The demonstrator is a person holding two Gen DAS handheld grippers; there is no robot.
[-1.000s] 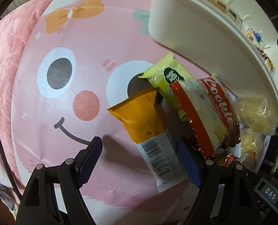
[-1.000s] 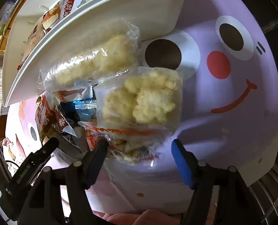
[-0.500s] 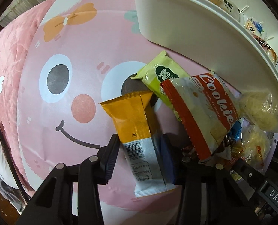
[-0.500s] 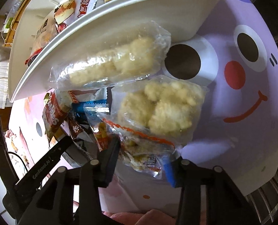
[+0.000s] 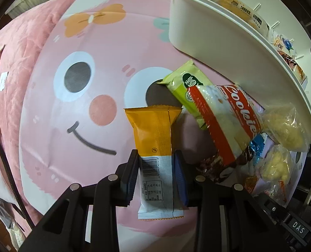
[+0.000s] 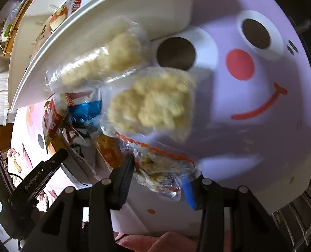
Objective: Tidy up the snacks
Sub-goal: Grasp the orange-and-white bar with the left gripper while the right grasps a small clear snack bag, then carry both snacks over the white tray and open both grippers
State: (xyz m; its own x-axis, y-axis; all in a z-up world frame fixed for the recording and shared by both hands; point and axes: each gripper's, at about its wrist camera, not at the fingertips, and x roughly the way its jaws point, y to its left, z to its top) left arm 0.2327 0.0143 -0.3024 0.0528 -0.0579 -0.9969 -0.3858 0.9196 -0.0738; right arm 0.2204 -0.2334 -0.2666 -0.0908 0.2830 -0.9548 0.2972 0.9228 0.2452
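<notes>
Left tool (image 5: 156,172) clamps the orange-and-white packet (image 5: 155,147); right tool (image 6: 158,178) grips a clear crumbly-snack bag (image 6: 153,113). Several snacks already fill the white bin (image 5: 207,35); a pile remains outside.

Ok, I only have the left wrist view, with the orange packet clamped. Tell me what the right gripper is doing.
Observer: The right gripper is shut on the near end of a clear packet with an orange serrated edge.
Operator: Give me what lies under it.
Observer: A purple mat printed with a smiling face.
Operator: Check that side of the bin.
Observer: A second clear packet of pale pieces rests against the wall of the white bin.
</notes>
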